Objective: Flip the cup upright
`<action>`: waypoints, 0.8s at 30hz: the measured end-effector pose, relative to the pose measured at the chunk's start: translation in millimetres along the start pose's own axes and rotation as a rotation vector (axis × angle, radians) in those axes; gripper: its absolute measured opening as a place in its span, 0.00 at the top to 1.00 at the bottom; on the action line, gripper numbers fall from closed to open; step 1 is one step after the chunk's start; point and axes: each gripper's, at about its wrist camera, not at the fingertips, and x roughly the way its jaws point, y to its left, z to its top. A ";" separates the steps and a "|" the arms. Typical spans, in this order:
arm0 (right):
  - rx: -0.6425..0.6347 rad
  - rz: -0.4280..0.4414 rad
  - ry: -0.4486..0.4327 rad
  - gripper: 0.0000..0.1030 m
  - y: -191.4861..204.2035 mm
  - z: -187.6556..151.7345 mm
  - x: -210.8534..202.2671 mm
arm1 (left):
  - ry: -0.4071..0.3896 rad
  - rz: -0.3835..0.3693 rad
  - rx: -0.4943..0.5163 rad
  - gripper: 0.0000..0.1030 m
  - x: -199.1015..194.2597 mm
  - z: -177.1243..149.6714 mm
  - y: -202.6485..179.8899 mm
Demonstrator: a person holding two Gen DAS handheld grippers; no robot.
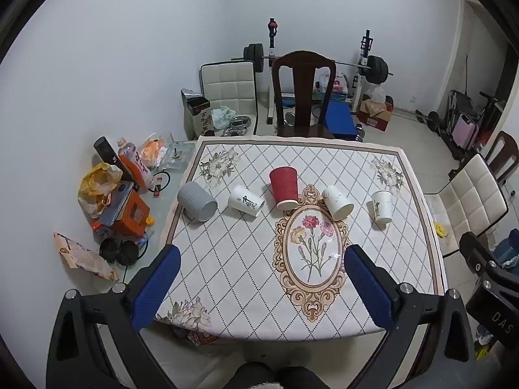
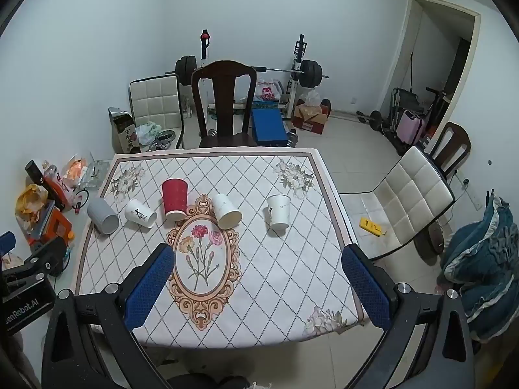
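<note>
Several cups lie on their sides in a row across the patterned tablecloth (image 1: pixel 227 269), mouths toward me: a grey cup (image 1: pixel 197 201), a white printed cup (image 1: pixel 246 200), a red cup (image 1: pixel 284 187), a white marbled cup (image 1: pixel 337 202) and a white printed cup (image 1: pixel 382 206). They show in the right wrist view too: grey (image 2: pixel 102 215), white (image 2: pixel 140 213), red (image 2: pixel 175 199), marbled (image 2: pixel 227 210), white (image 2: pixel 278 211). My left gripper (image 1: pixel 262 259) is open and empty, held above the near half of the table. My right gripper (image 2: pixel 259 259) is open and empty at the same height.
A dark wooden chair (image 1: pixel 303 94) stands at the table's far edge. A white padded chair (image 2: pixel 405 201) stands to the right. Bags, bottles and boxes (image 1: pixel 113 194) crowd the surface left of the cloth. A barbell rack (image 1: pixel 366 64) stands at the back wall.
</note>
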 end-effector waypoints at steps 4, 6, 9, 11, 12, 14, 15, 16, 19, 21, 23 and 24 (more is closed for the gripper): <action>0.000 0.001 0.003 0.00 0.4 -0.1 0.9 | 0.014 0.002 -0.005 0.00 4.4 2.9 -5.2; -0.001 0.005 0.011 0.00 0.8 -0.3 2.1 | 0.014 0.000 0.005 0.00 -0.8 2.1 -13.8; -0.003 0.013 0.021 0.00 1.8 -0.5 3.5 | 0.018 0.000 0.008 0.00 4.2 5.2 -16.3; 0.005 0.012 0.010 0.00 3.4 1.2 -3.6 | 0.013 -0.005 0.006 0.00 3.2 3.1 -11.0; 0.003 0.012 0.010 0.00 3.9 1.1 -4.9 | 0.012 -0.006 0.003 0.00 3.1 3.2 -11.6; 0.004 0.013 0.014 0.00 4.3 1.3 -4.7 | 0.012 -0.007 0.011 0.00 3.6 3.8 -11.0; 0.004 0.013 0.014 0.00 4.8 0.7 -3.3 | 0.012 -0.009 0.011 0.00 3.5 4.3 -10.1; 0.003 0.013 0.015 0.00 5.2 0.7 -4.0 | 0.011 -0.009 0.009 0.00 3.7 4.8 -10.4; 0.004 0.014 0.019 0.00 6.2 0.1 -3.6 | 0.011 -0.011 0.012 0.00 2.9 5.0 -9.2; 0.002 0.012 0.020 0.00 6.3 -2.8 -0.4 | 0.013 -0.011 0.014 0.00 3.5 6.0 -9.6; 0.002 0.012 0.022 0.00 6.9 -3.6 -0.6 | 0.012 -0.013 0.015 0.00 0.7 5.7 -12.1; -0.001 0.013 0.021 0.00 7.2 -3.5 -0.1 | 0.011 -0.010 0.014 0.00 1.0 5.8 -12.9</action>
